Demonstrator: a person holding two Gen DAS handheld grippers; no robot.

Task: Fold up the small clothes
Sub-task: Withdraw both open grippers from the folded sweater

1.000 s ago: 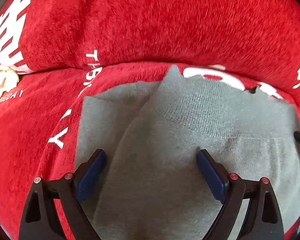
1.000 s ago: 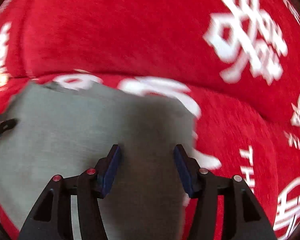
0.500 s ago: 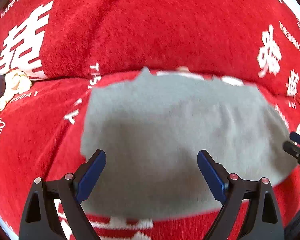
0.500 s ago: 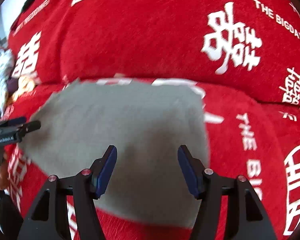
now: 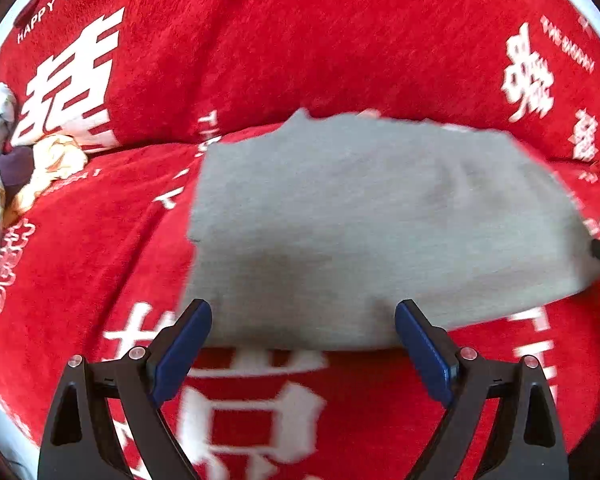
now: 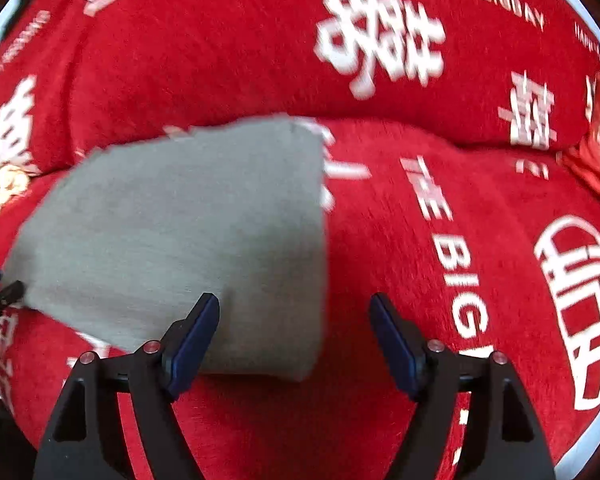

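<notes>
A folded grey cloth [image 5: 380, 232] lies flat on a red cover [image 5: 100, 260] printed with white characters and lettering. In the left wrist view the cloth fills the middle, its near edge running just beyond the fingertips of the left gripper [image 5: 303, 340]. That gripper's jaws stand wide apart with nothing between them but the cloth's near edge and the red cover. At 9 o'clock in that view a small heap of pale and dark clothes [image 5: 16, 164] sits where the cover's seat meets its back. At 3 o'clock the tip of the other gripper shows at the cloth's right end. In the right wrist view the cloth [image 6: 180, 232] lies from the centre toward 9 o'clock, its right near corner reaching in between the fingers of the right gripper [image 6: 294, 332]. Its jaws have just been opening and now stand wide, the pads clear of the cloth. Neither gripper holds anything.
</notes>
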